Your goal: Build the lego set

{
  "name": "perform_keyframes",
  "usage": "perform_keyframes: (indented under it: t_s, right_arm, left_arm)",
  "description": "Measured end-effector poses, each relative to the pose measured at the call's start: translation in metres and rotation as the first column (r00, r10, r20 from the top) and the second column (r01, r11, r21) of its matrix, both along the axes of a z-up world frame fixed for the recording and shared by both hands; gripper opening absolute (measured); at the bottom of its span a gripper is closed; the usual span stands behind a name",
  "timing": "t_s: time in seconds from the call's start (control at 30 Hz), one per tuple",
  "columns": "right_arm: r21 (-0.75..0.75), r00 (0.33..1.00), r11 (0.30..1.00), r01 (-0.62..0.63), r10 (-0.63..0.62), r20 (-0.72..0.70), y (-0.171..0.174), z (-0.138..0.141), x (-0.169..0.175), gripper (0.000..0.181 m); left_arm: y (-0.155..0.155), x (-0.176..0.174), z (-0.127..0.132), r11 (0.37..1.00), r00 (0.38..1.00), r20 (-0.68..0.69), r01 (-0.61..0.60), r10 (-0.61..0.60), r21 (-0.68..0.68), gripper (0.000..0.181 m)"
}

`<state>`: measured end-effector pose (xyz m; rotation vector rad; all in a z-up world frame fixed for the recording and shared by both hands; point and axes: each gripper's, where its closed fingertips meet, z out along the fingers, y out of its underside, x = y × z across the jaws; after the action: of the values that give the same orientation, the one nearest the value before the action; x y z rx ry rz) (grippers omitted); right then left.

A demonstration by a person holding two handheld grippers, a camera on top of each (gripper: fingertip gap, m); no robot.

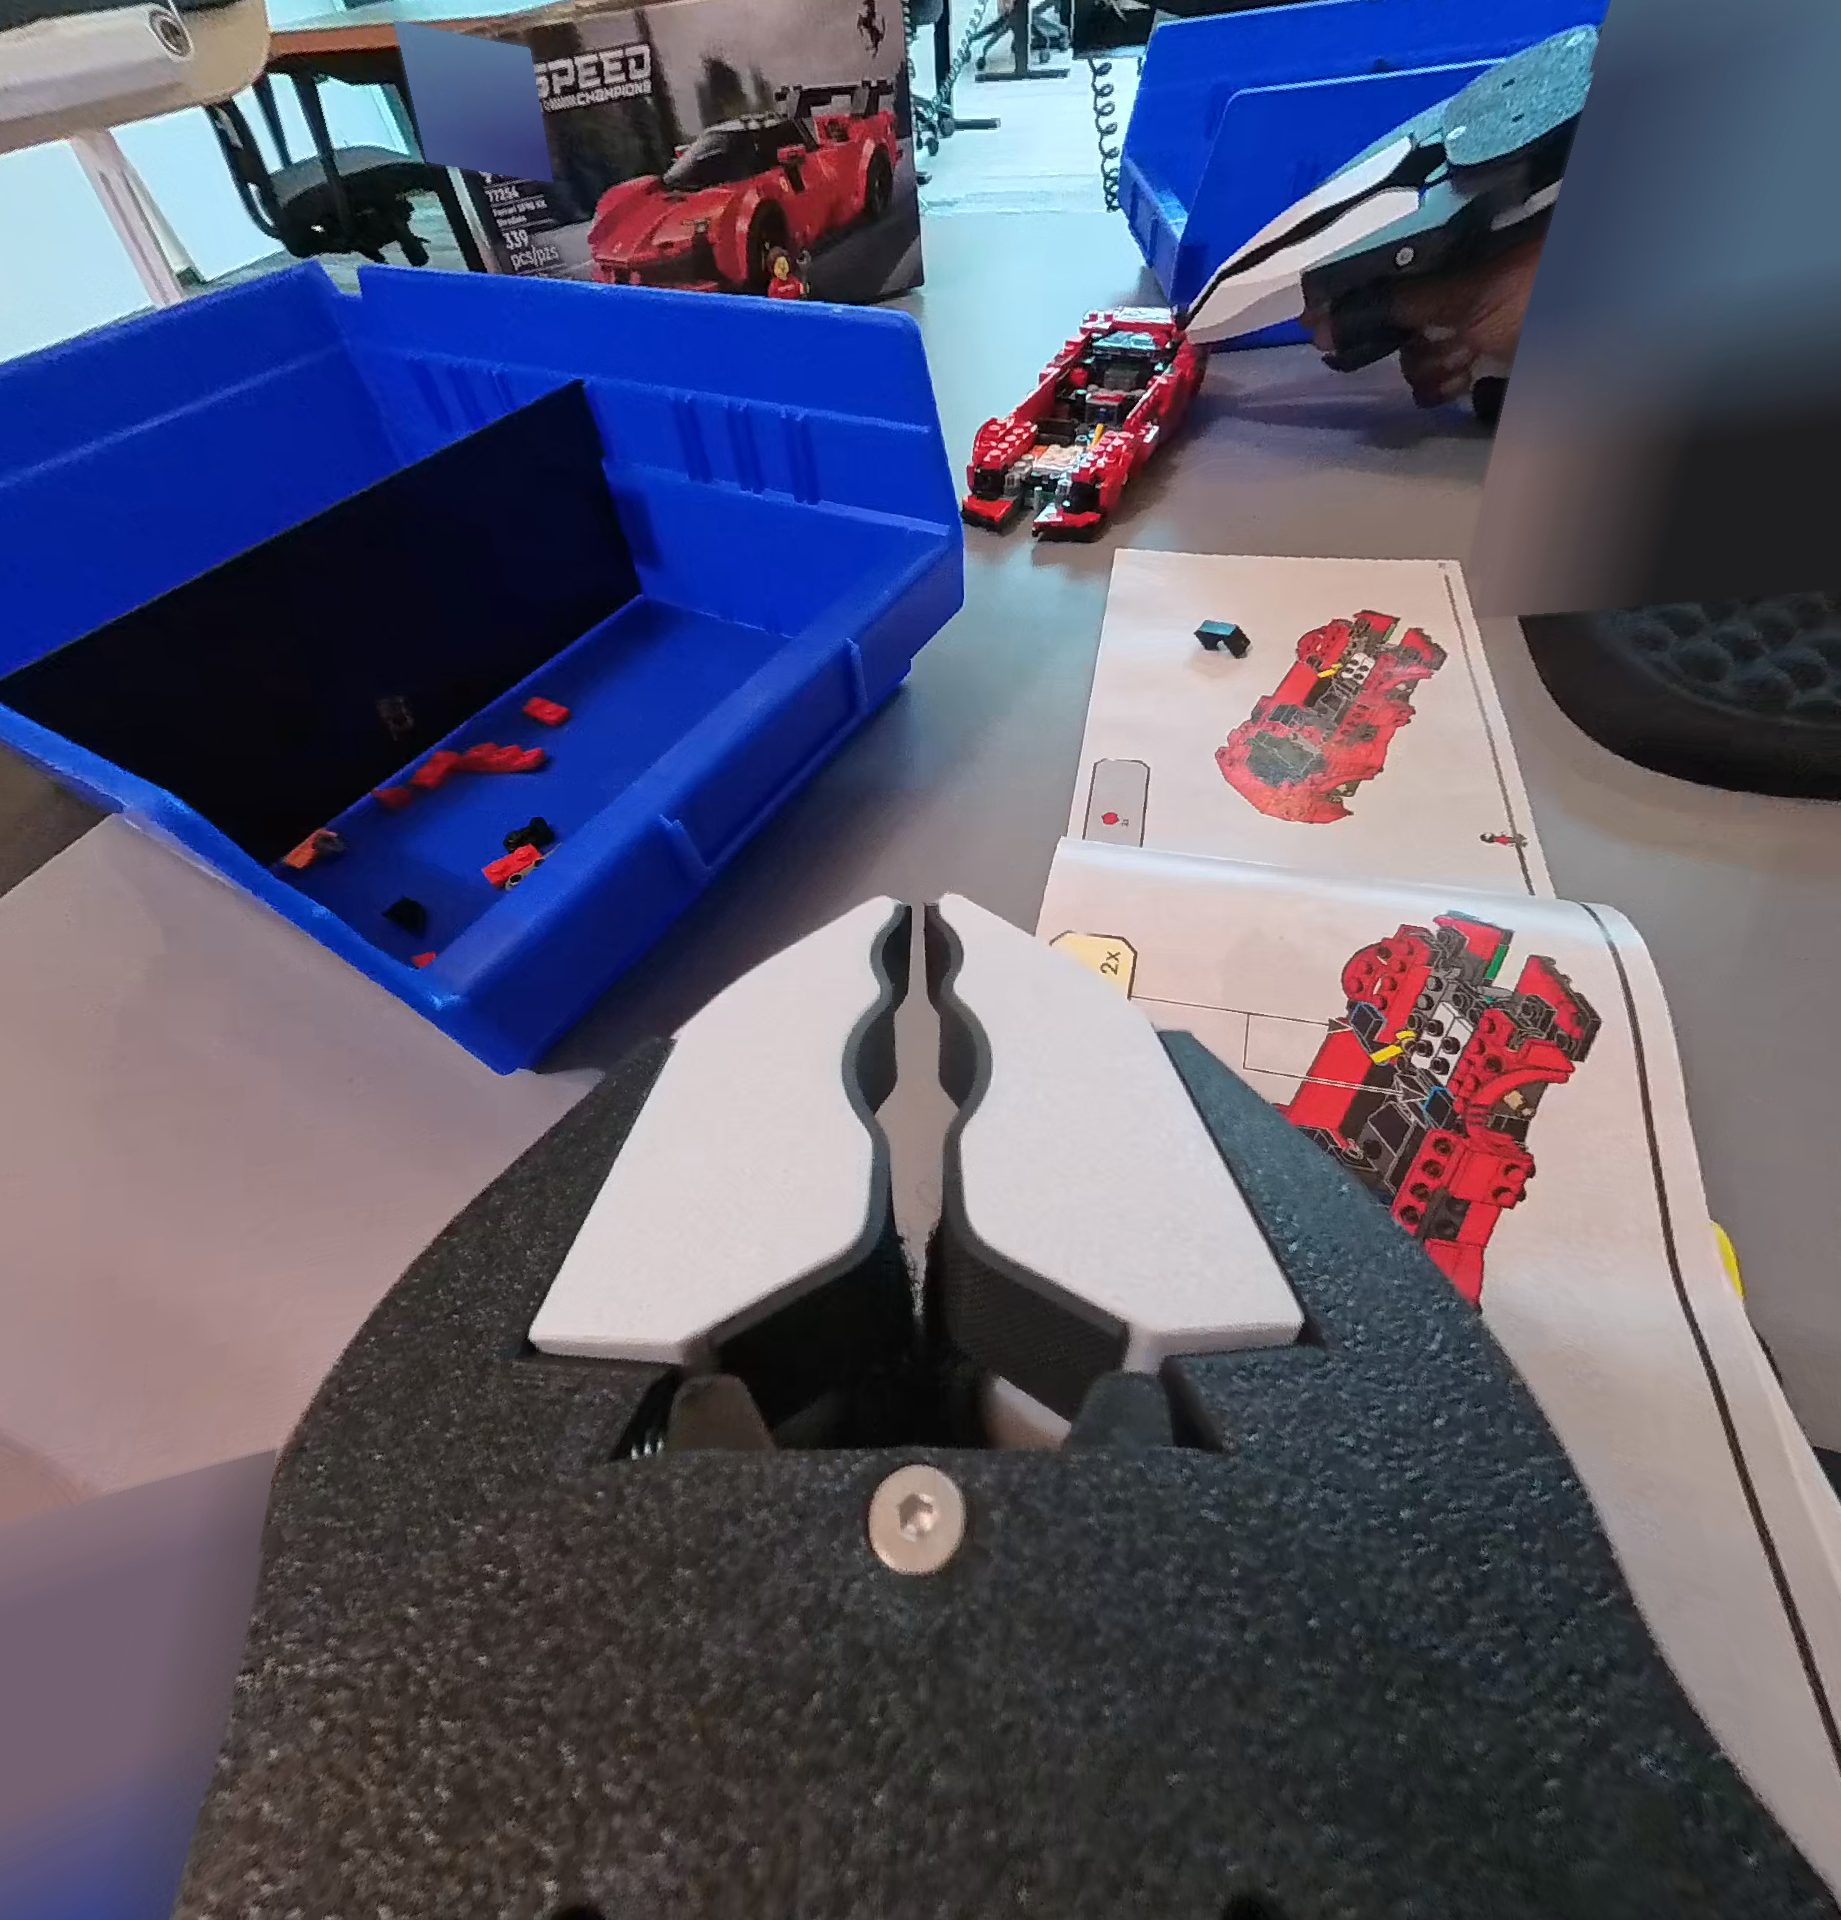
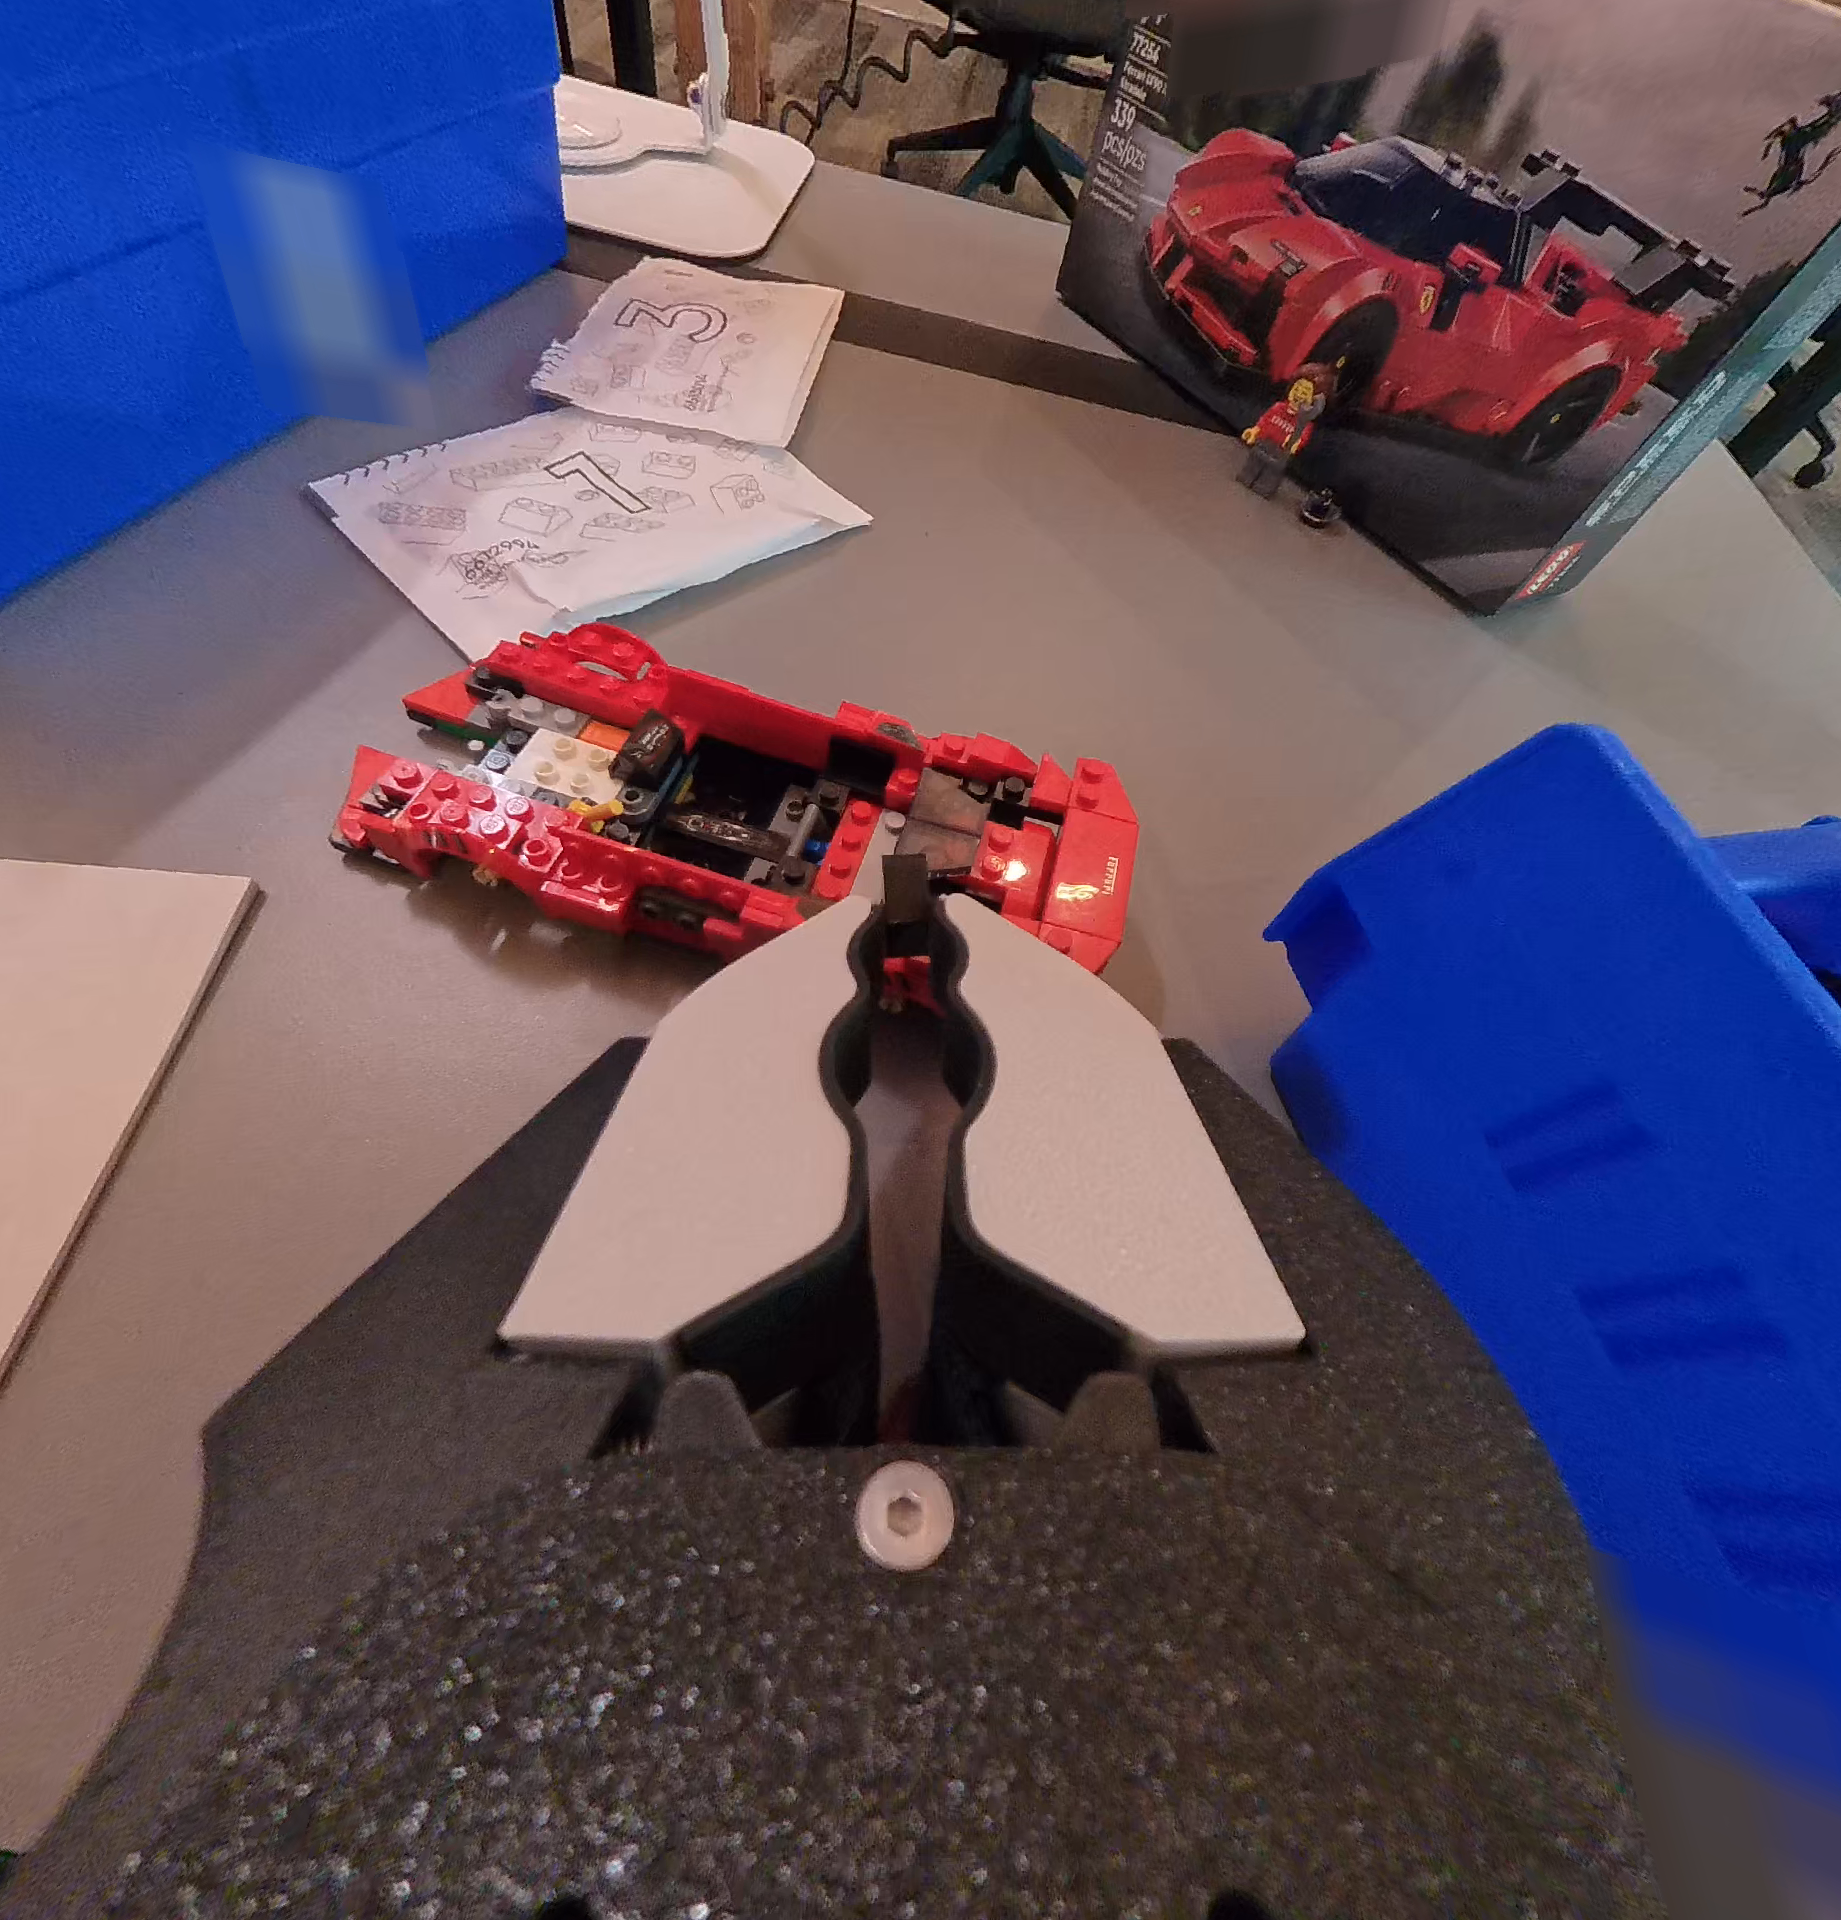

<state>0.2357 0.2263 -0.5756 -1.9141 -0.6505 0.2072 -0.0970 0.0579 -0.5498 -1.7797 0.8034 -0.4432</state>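
The half-built red lego car [image 1: 1087, 421] lies on the grey table; in the right wrist view it [image 2: 729, 805] lies just ahead of my fingers. My right gripper [image 2: 905, 914] is shut on a small black piece [image 2: 903, 888] and holds it at the car's rear. It shows far off in the left wrist view [image 1: 1196, 317], tips at the car's back end. My left gripper [image 1: 918, 914] is shut and empty, low over the table between the blue bin [image 1: 750, 540] and the instruction booklet [image 1: 1300, 717]. A small black piece [image 1: 1222, 636] lies on the booklet.
The bin holds several loose red and black pieces [image 1: 500, 764]. The set's box [image 1: 729, 156] stands behind it, also seen at the right [image 2: 1467, 281]. Two paper bags [image 2: 583, 499] lie beyond the car. Other blue bins [image 2: 1581, 1122] [image 2: 220, 260] flank the right gripper. The grippers' ends are close to 40 cm from one another.
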Motion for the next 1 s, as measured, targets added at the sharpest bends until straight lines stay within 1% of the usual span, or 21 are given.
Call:
perform_keyframes:
  t_s: [0.23, 1.0]
  right_arm:
    - [-0.008, 1.000, 1.000, -0.004, 0.004, -0.024, -0.0004, 0.0010, -0.0010, 0.008]
    - [-0.029, 1.000, 0.999, -0.016, 0.016, -0.003, -0.0005, -0.0032, -0.0029, 0.008]
  left_arm:
    - [-0.0004, -0.0009, 0.0011, 1.000, 1.000, 0.008, -0.001, 0.001, 0.002, 0.002]
    - [-0.0012, 0.0019, -0.0044, 1.000, 1.000, -0.011, 0.015, -0.015, -0.013, 0.002]
